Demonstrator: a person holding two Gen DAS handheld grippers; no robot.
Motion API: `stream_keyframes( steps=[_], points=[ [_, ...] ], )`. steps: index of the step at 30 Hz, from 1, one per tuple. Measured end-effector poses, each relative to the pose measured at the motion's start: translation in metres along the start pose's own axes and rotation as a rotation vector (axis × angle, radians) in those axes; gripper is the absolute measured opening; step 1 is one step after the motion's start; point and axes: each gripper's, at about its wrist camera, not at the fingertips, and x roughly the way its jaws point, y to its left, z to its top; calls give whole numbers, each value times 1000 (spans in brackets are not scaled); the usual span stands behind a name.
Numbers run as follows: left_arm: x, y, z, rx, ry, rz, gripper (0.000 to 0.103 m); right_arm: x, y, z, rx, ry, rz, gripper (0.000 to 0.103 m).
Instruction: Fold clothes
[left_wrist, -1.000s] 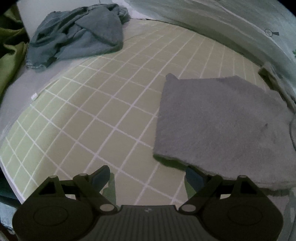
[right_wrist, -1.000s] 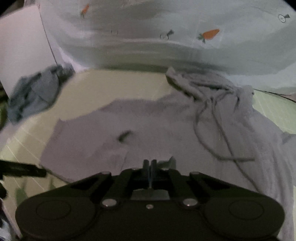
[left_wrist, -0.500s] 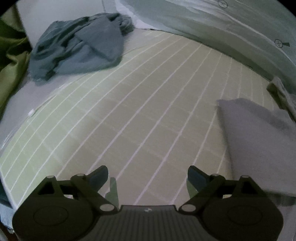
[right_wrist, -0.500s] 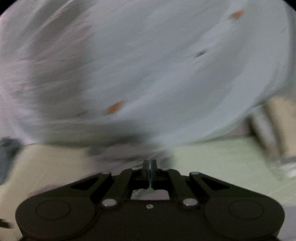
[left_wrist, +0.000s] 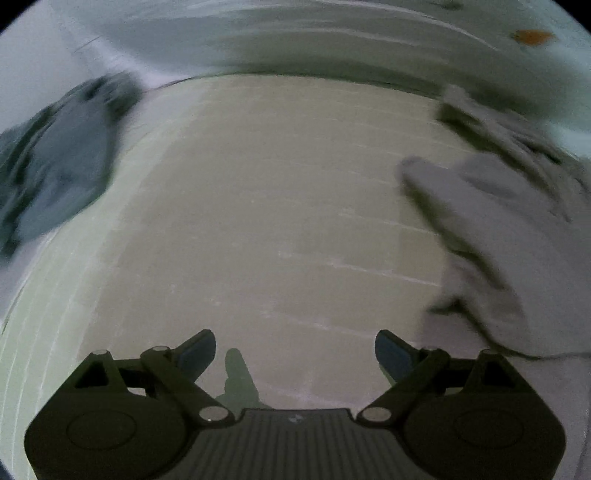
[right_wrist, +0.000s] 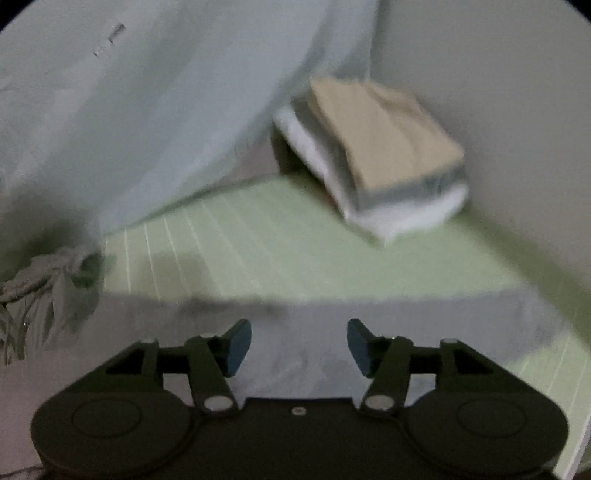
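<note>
A grey garment lies on the green checked bed sheet, blurred, at the right of the left wrist view. My left gripper is open over bare sheet to the left of it, holding nothing. In the right wrist view the same grey garment spreads flat under my right gripper, which is open with nothing between its fingers. A bunched part of the garment with cords sits at the left.
A crumpled blue-grey garment lies at the far left of the bed. A stack of folded clothes, beige on top, white below, rests in the far corner against the wall. A pale printed quilt runs along the back.
My right gripper was shut and is now open; it has swung right toward the folded stack. My left gripper stayed open and its view has turned, with the grey garment now further right.
</note>
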Motion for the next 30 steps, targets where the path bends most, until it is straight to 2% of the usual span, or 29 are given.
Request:
stream_keyframes(
  steps=[3, 7, 10, 11, 13, 19, 24, 30],
  points=[
    [5, -23, 8, 85, -14, -22, 94, 8, 8, -17, 8, 54, 37, 65],
    [11, -49, 17, 154, -37, -50, 94, 18, 21, -33, -24, 127, 76, 66],
    [16, -59, 20, 174, -56, 16, 94, 24, 29, -37, -53, 157, 86, 67],
    [17, -59, 21, 170, -61, 41, 95, 25, 31, -39, -63, 165, 88, 67],
    [19, -47, 21, 126, -53, 46, 95, 28, 32, -40, -72, 171, 86, 67],
    [16, -16, 7, -2, -39, 16, 96, 30, 31, -43, -67, 188, 75, 67],
    [12, -17, 3, -10, -32, 6, 97, 37, 21, -38, -25, 179, 96, 70],
    [12, -17, 5, -13, -13, 19, 99, 52, 10, -19, 41, 131, 111, 84]
  ],
)
